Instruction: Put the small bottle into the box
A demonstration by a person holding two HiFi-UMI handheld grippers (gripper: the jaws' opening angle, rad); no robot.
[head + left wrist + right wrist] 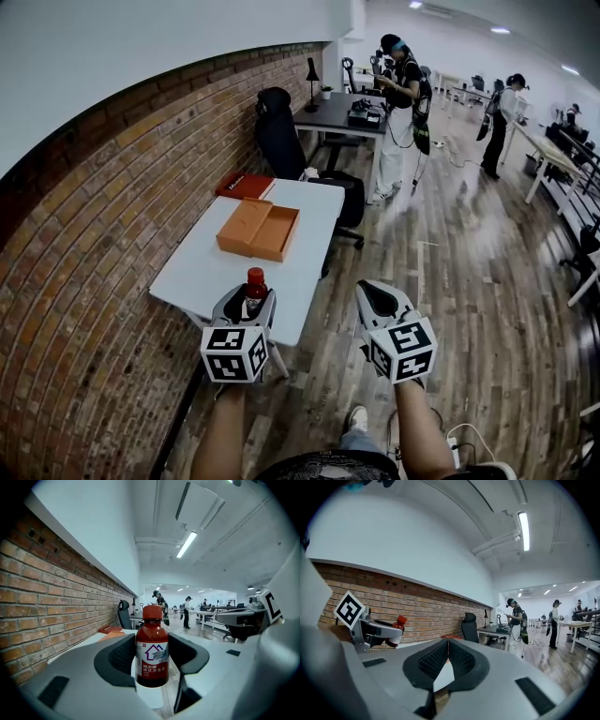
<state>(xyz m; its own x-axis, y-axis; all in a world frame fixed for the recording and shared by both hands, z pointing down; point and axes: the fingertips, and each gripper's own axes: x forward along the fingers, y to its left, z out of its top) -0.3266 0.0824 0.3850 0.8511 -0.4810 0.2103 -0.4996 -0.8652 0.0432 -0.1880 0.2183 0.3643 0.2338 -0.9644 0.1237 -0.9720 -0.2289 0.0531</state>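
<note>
Red-capped small bottle (152, 645), house-logo label (152, 660), clamped in left gripper (252, 298); right gripper (448, 643) has jaws closed, empty.

A red brick wall (103, 216) runs on your left, a white rectangular table (202, 272) beside it. Grey wood-plank floor (469, 281) stretches ahead past a black office chair (279, 131).

A: Furniture on record?
B: White table (202, 267) beside the brick wall (84, 281), with a flat red item (246, 185) at its far end. Black office chair (279, 131) beyond it, then a dark desk (333, 112) bearing a lamp (311, 75).
A: Persons?
B: Two, standing on the wood floor (469, 281): first person (403, 103) beside the desk, second person (502, 122) farther right.
</note>
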